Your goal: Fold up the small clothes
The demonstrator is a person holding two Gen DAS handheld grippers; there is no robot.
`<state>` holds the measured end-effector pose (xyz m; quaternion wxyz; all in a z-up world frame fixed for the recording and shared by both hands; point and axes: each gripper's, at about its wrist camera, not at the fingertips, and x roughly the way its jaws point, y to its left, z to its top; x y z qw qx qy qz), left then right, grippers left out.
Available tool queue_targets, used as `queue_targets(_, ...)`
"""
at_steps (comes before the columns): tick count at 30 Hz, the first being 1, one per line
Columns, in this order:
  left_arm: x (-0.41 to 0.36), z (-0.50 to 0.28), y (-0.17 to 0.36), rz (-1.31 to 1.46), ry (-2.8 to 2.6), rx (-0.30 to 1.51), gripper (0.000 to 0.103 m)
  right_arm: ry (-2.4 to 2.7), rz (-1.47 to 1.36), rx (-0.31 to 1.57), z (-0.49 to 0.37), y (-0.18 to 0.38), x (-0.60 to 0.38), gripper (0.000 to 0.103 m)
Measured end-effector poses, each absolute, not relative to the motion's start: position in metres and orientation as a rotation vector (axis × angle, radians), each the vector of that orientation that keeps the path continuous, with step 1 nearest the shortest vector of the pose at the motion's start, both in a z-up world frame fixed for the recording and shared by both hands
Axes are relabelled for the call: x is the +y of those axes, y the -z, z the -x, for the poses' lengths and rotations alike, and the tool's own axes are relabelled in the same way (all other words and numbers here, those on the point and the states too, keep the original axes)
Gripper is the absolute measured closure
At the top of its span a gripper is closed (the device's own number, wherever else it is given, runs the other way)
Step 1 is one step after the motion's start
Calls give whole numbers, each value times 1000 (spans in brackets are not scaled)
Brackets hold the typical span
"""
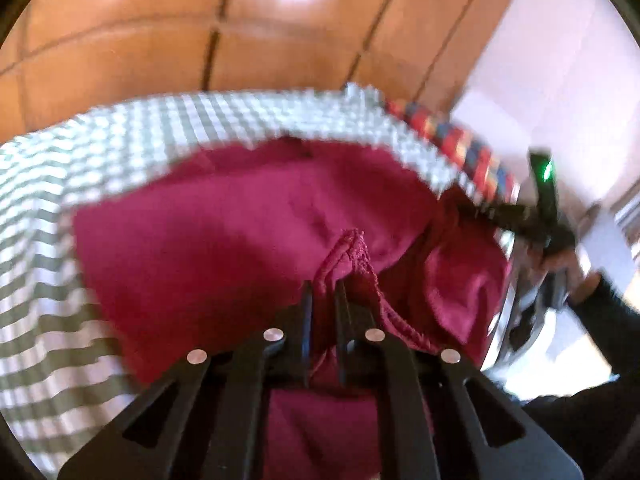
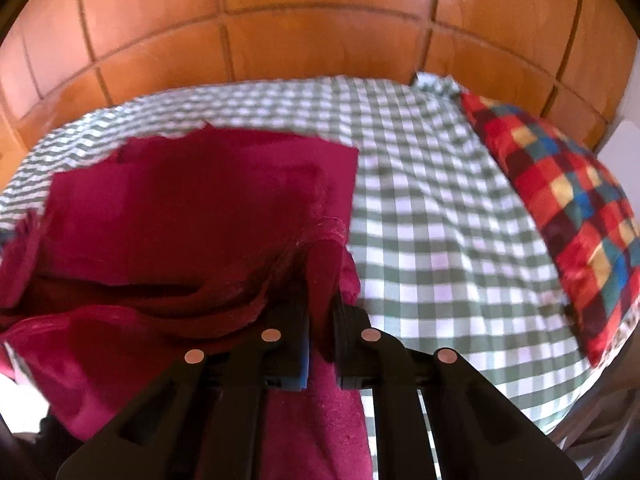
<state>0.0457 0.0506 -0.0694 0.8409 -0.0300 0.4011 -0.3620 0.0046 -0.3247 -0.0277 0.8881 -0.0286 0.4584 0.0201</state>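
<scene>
1. Our left gripper (image 1: 325,292) pinches a gathered hem of the magenta garment (image 1: 240,232); our right gripper (image 2: 322,300) pinches another edge.
2. The garment lies partly lifted over the checked cloth (image 2: 420,200), left of the patchwork cushion (image 2: 560,208).
3. We judge a fold is mid-carry; next we must lay both edges down aligned.
4. Only the left view shows the other gripper; only the right shows the flat far corner.

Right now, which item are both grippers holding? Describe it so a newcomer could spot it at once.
Find the green-and-white checked bedsheet in front of the orange tiled wall. On its left half lies a crumpled magenta fabric garment, with the left gripper and right gripper each clamped on an edge. It is plain and single-coloured, unlike the multicoloured checked pillow at the right.
</scene>
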Motion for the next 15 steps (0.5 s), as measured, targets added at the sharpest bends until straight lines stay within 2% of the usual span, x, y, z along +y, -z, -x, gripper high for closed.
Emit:
queue_targets(4,103,-30,26,255,685,689,96,-103,38,879,-9,-6,-320,95)
queue_targets(8,148,-41,12,403,516,607,96,-103,-7,791,-40,-32,-318,95)
queue_targets(12,164,-76,34,495,373,668,96,-69,-114,799,-90,-28,-321,95)
queue_targets(15,155,-104,64,480,273,766,96,-15,-154,906,-127,7,-324,95)
